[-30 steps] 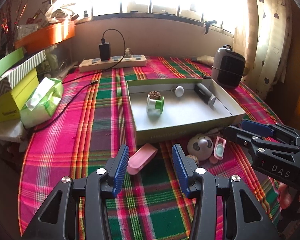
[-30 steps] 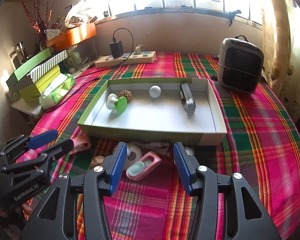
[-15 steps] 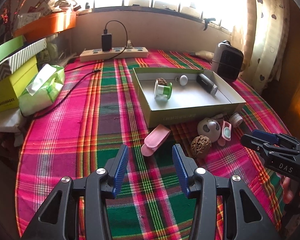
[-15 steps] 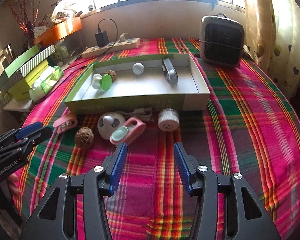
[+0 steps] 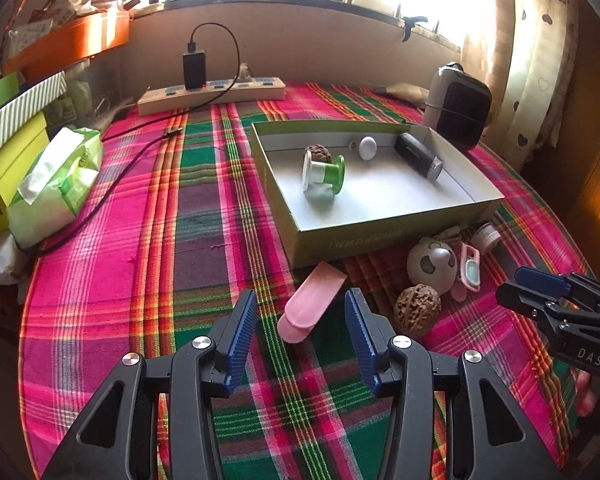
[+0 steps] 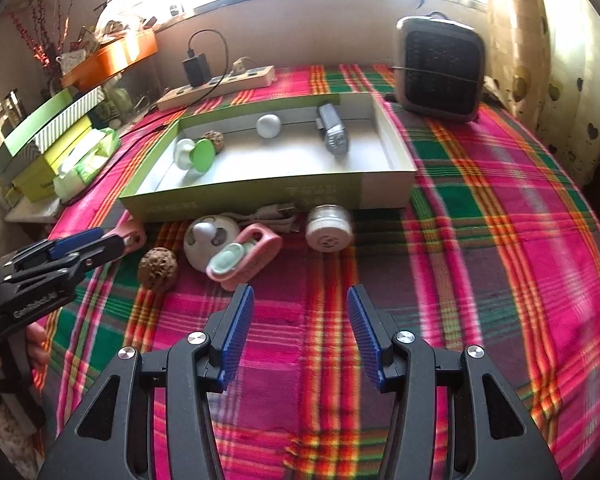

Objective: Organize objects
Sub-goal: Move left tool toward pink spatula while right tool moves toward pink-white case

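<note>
Woven plaid tablecloth (image 5: 204, 240); matt cardboard tray (image 5: 380, 236); rough, wrinkled walnut (image 5: 417, 309)

The worktop cloth (image 5: 204, 240) is checked in pink, green and orange. At centre frame a pale pink case (image 5: 310, 302) is seen, and blue ribbed pads (image 5: 240, 332) on black tongs (image 5: 300, 336).

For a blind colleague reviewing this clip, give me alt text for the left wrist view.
The open left gripper hangs over a pink case on a plaid tablecloth. Behind it stands a shallow box; a walnut lies to its right, with the right gripper beyond.
</note>
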The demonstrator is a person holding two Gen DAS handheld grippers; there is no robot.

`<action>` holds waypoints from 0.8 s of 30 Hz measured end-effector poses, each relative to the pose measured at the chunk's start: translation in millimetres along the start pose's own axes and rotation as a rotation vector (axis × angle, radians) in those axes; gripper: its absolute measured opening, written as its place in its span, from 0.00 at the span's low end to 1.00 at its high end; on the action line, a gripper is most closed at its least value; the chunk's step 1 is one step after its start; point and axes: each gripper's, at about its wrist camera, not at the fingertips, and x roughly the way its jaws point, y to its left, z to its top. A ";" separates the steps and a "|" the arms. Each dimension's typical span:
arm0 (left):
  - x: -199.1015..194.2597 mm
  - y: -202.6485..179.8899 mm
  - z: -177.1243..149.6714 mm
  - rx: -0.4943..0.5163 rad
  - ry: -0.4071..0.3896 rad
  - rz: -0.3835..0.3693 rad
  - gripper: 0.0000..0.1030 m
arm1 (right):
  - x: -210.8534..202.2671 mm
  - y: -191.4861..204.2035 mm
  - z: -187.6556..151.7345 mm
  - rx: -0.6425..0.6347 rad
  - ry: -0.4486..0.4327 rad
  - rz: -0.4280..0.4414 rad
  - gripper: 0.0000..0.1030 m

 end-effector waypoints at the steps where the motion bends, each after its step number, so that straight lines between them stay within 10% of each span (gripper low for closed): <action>1: 1.1 0.2 0.4 -0.001 0.003 0.003 0.43 | 1.4 1.6 1.0 -0.003 0.002 0.011 0.49; 24: 18.0 -0.3 6.2 0.000 0.037 0.053 0.43 | 25.1 6.9 16.0 -0.063 0.037 0.020 0.49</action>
